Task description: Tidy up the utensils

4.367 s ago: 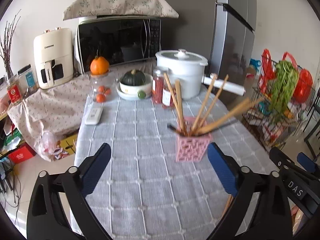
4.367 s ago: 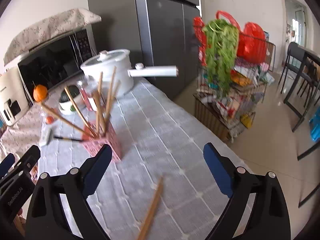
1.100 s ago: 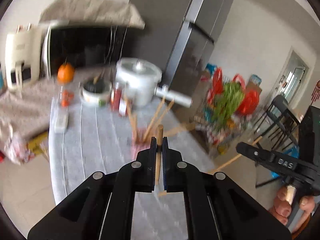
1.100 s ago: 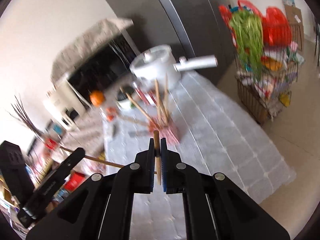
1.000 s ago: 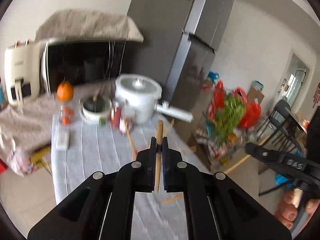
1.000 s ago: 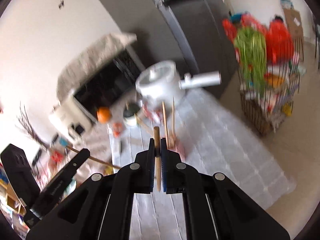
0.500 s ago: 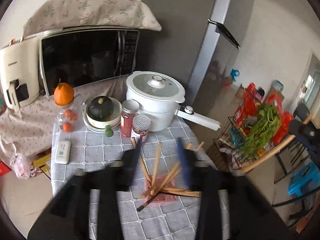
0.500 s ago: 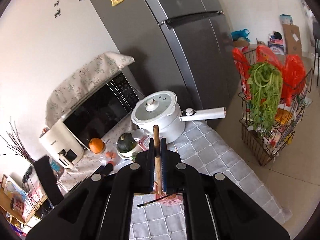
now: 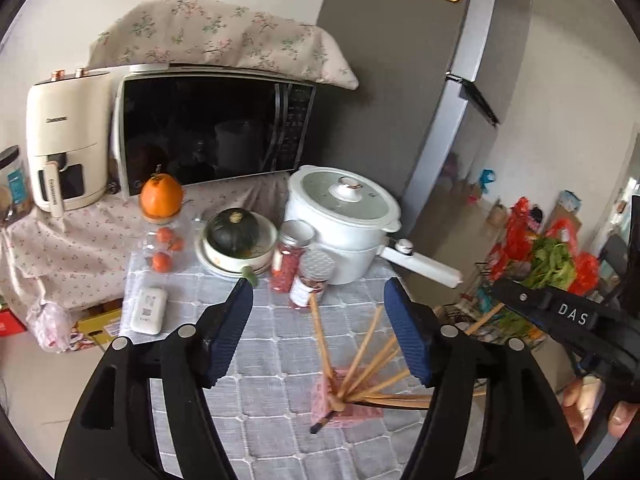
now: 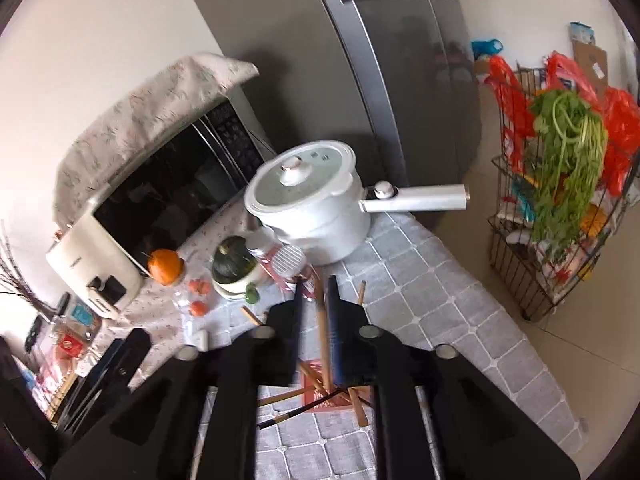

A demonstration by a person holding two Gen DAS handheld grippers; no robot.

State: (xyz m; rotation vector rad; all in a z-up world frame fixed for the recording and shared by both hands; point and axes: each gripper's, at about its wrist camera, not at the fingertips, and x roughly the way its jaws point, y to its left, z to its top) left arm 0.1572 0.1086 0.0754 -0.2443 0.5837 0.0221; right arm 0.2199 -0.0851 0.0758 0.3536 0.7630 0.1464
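Behind right gripper (image 10: 316, 320) jaws just opening, pink holder (image 10: 316, 380) half hidden, chopstick (image 10: 323, 344) between

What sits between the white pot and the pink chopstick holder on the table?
In the left wrist view, two red-filled jars stand between the white pot and the pink chopstick holder; past them lies only bare grey tablecloth.

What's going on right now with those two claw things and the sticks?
Left gripper open, empty. Right gripper just opening, wooden chopstick loose between its jaws, above the pink lattice holder of chopsticks. Nothing in the way.
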